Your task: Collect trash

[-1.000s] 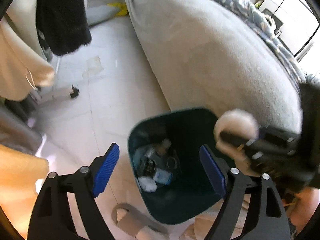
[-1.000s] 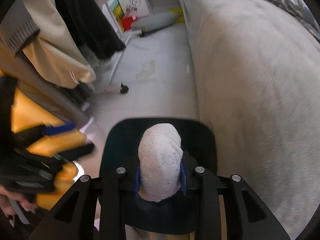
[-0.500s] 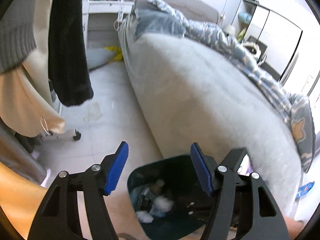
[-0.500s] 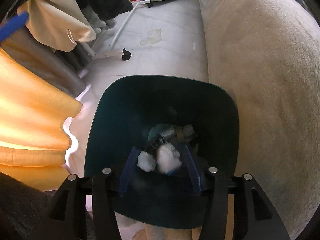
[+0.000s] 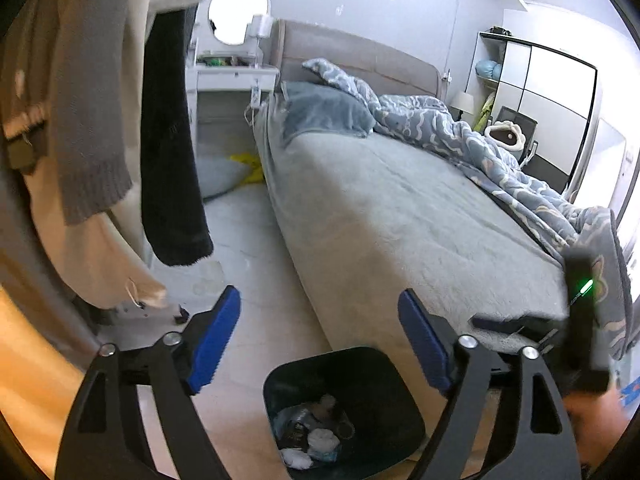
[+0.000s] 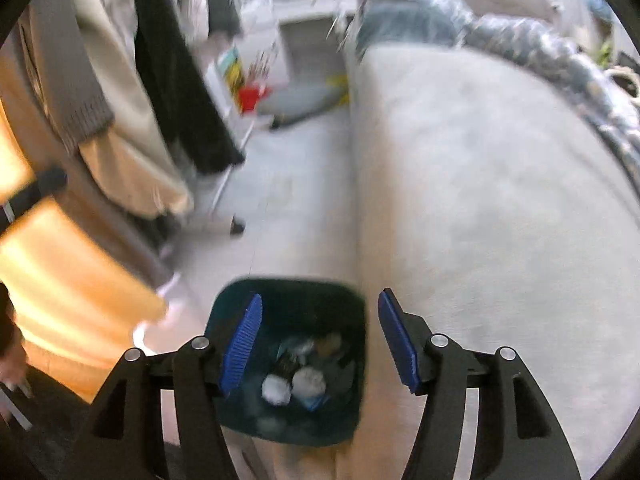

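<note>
A dark teal trash bin stands on the floor against the bed's side; it also shows in the right wrist view. Inside lie white crumpled tissues and other scraps. My left gripper is open and empty, high above the bin. My right gripper is open and empty, above the bin's mouth. The right gripper's body shows at the right edge of the left wrist view.
A grey bed with a blue patterned duvet fills the right side. Hanging clothes on a rack and an orange cloth are at the left. A white dressing table stands at the back.
My right gripper opened and dropped the white tissue wad into the bin. Both grippers then rose away from the bin, and the left view tilted up toward the room.
</note>
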Demonstrator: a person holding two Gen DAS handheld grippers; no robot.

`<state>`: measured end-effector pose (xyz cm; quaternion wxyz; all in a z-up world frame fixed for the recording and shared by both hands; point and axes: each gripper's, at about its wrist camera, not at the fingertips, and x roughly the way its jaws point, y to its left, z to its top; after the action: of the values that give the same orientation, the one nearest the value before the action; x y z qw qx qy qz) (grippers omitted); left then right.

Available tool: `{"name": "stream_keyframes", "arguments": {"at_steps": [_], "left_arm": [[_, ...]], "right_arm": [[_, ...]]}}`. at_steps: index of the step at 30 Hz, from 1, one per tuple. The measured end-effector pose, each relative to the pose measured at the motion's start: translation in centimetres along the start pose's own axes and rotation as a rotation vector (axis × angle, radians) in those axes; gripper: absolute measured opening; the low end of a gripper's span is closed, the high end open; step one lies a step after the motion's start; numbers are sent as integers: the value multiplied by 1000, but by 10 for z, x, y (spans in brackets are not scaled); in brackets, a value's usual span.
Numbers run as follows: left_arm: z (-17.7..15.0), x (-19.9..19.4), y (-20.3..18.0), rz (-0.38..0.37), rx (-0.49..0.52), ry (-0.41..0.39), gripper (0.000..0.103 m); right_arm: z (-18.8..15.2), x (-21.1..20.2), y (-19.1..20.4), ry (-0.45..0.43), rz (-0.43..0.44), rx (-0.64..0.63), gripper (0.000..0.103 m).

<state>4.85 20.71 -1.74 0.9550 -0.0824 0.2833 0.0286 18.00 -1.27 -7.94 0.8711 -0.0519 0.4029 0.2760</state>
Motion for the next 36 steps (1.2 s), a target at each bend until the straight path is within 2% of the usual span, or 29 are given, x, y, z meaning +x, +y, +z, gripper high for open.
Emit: {"name": "stream_keyframes", "arguments": {"at_steps": [1,5,9,12,16,21,25,30,36], "left_arm": [[-1,-8,-7,7,11,-23,92],[-5,-30,-20,19,9,-62,97],[-8,-54,-40,28,-4,-77,99],[-8,-69,-52,28,8,-95,100],[-8,-89,-67,71,67,-117,100],[-19,-102,-69,56,99,-120,100],[-28,-105,-69,78,66,-121,100],[-35,-102,-75,114,55,-116,100],[-37,-103,-77,103,57,-130,100]], "right_arm": [[1,-13,-2,-30,-14,-4,62],[-4,-76,-15,-162,-56,11,74],[-15,-138,-33,-259,-116,12,92],[-25,-174,-43,-315,-175,2,96],[-43,-214,-61,-380,-241,15,100],[-68,-233,-88,-397,-201,60,100],[-90,-239,-92,-390,-199,60,100],[-96,-241,-89,-377,-194,31,100],[-100,-245,-89,-383,-186,23,100]]}}
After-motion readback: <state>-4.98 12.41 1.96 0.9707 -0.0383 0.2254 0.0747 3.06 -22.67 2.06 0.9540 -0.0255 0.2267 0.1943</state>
